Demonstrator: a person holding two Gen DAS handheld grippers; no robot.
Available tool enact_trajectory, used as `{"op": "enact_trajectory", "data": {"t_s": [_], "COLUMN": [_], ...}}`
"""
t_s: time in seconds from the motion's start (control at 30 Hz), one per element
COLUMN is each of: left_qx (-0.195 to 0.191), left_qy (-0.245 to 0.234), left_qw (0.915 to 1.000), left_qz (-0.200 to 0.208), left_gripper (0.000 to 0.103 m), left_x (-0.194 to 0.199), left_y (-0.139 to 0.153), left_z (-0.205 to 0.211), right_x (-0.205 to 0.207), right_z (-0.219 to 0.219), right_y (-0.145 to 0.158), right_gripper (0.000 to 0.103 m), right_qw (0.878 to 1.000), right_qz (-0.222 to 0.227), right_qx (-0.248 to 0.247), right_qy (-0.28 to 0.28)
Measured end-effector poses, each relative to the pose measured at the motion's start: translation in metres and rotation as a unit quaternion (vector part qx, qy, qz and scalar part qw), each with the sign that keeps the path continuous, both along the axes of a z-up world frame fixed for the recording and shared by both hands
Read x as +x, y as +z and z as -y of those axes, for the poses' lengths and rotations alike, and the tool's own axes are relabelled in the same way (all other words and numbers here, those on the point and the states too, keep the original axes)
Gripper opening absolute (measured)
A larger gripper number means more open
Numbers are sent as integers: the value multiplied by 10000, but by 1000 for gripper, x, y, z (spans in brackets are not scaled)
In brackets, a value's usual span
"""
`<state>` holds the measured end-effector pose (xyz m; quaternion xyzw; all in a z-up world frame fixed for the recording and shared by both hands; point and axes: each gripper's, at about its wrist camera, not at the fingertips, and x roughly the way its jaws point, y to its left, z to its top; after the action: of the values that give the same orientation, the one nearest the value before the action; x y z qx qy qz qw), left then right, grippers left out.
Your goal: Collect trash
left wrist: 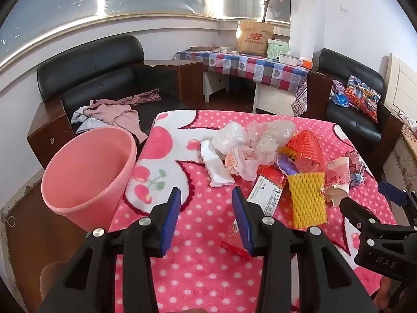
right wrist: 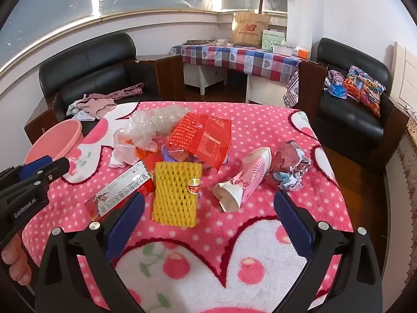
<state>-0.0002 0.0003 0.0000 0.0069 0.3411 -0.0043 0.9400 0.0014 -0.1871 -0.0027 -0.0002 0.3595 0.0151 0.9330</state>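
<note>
Trash lies in a pile on a pink dotted blanket (left wrist: 198,274): a yellow foam net (left wrist: 308,199) (right wrist: 177,194), a red-white box (left wrist: 263,198) (right wrist: 117,195), a red wrapper (right wrist: 203,138), bubble wrap (left wrist: 271,135) (right wrist: 153,122), a white foam piece (left wrist: 216,167), a crushed paper cup (right wrist: 245,180) and crumpled paper (right wrist: 289,167). A pink bin (left wrist: 88,174) (right wrist: 54,146) stands at the blanket's left edge. My left gripper (left wrist: 206,195) is open and empty, near the box. My right gripper (right wrist: 208,203) is wide open and empty, before the net and cup.
A black armchair (left wrist: 99,73) with clothes (left wrist: 109,114) stands behind the bin. A second black armchair (right wrist: 351,99) with a colourful cushion is at the right. A table with a checked cloth (left wrist: 250,65) carries a paper bag at the back.
</note>
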Motion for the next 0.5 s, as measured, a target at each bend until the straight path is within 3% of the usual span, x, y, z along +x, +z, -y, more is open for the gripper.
{"op": "enact_trajectory", "data": {"t_s": [0.5], "left_qx": [-11], "left_qy": [-1], "left_qw": [10000], "left_qz": [-18], "left_gripper": [41], "left_x": [0], "left_y": [0], "left_z": [0], "right_x": [-2], "right_z": [0], "right_y": [1], "right_gripper": [100], "right_qw": [10000], "right_qz": [10], "right_qx": [-29], "right_qy": [-8]}}
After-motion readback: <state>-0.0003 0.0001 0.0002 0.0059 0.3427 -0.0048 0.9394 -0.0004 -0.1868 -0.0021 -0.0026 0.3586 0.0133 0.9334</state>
